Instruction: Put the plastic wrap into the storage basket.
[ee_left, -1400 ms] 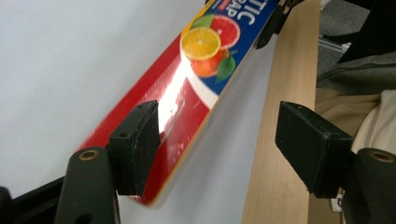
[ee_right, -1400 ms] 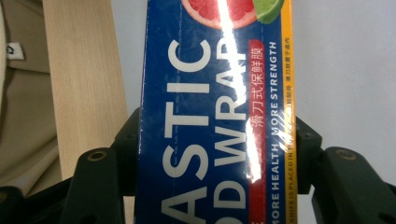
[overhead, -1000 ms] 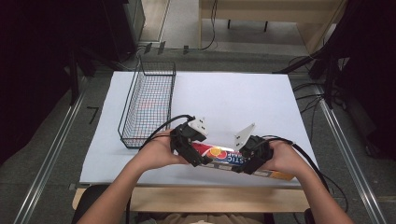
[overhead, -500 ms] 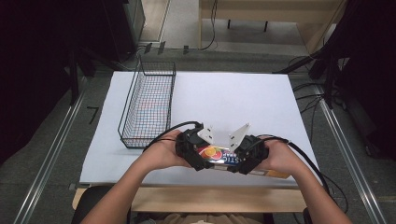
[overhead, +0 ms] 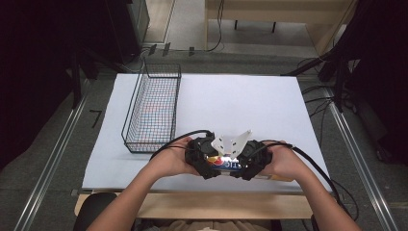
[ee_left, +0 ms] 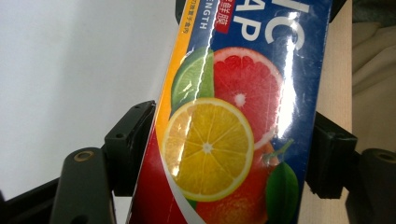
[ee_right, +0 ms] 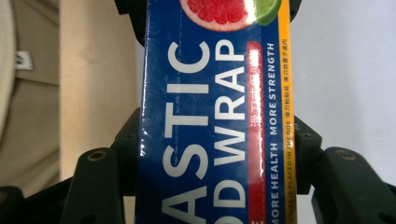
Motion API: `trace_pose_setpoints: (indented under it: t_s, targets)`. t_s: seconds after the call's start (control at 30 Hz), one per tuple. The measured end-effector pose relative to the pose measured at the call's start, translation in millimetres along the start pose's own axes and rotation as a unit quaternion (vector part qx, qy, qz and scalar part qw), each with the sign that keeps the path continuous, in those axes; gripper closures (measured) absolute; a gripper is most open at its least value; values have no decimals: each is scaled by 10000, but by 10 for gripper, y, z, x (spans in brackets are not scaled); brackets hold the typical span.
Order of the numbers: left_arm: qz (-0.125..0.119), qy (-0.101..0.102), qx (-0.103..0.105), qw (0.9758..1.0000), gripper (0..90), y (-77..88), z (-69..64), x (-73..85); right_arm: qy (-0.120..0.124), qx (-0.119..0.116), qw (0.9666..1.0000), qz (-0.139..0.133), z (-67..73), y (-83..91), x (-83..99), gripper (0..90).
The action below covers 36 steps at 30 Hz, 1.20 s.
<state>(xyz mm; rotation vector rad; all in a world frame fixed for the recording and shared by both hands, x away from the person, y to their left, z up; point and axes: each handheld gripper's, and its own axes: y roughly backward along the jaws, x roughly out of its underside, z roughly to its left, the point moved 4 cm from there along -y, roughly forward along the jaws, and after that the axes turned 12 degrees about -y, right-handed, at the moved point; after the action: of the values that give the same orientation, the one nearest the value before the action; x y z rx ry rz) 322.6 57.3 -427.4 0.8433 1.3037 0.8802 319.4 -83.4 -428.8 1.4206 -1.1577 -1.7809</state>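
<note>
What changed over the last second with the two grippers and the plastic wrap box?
The left gripper moved in toward the right gripper and its jaws have just been closing around the fruit-printed end of the plastic wrap box; its pads now sit against the box's sides in the left gripper view. The right gripper kept its clamp on the lettered end. The wire basket stayed put.

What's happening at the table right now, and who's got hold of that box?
A person works two handheld grippers on a long blue plastic-wrap box printed with citrus fruit, at the near edge of the white table. The right gripper is clamped on the lettered end. The left gripper has just been closing around the fruit-picture end; its left finger touches the box edge. A black wire basket stands apart at the left.
</note>
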Motion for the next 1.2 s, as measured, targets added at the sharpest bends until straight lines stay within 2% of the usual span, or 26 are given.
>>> trace_pose_setpoints:
  t_s: [0.13, 0.17, 0.43, 0.53, 0.63, 0.67, 0.7, 0.77, 0.83, 0.87, 0.97, 1.03, 1.1, 1.2]
  targets:
    - [-43, -9, 13, 10000, 302, -37, -13, 29, 68, 17, 10000, 24, -4, -34, -3, 412]
    - [-26, -27, -1, 10000, 300, -39, -13, 31, 43, -59, 10000, 54, 9, -40, -4, 411]
    - [-10, -45, 82, 10000, 323, -80, -25, 31, 53, -32, 9999, 112, 22, -57, 1, 411]
    - [-24, -86, 60, 9999, 335, -83, -30, 31, 140, 30, 9999, 78, 11, -66, 0, 411]
    - [-41, -86, 159, 9998, 362, -80, -49, 33, 155, -96, 9998, 106, 24, -64, 19, 411]
    - [-3, -27, 246, 9997, 368, -84, -59, 33, 235, -66, 9997, 62, 11, -69, 17, 410]
    - [16, 5, 310, 9995, 372, -84, -73, 31, 194, -190, 9996, 110, 24, -77, 25, 409]
    - [4, -35, 283, 9996, 381, -60, -96, 30, 203, -286, 9994, 84, 34, -86, 31, 406]
    - [6, -58, 255, 9997, 387, -33, -111, 28, 200, -388, 9990, 14, 34, -81, 34, 402]
    - [28, -100, 242, 9997, 389, -24, -116, 27, 259, -341, 9990, -85, 27, -86, 26, 401]
    - [85, -61, 284, 9995, 391, -11, -148, 26, 203, -409, 9989, -89, 71, -89, 41, 396]
    - [58, -40, 248, 9997, 392, 0, -162, 27, 305, -370, 9986, -222, 78, -80, 51, 386]
    - [29, -16, 260, 9997, 393, 20, -153, 41, 334, -363, 9982, -351, 73, -41, 55, 340]
    - [8, 37, 236, 9997, 393, 58, -130, 67, 240, -321, 9978, -521, 40, 35, 75, 285]
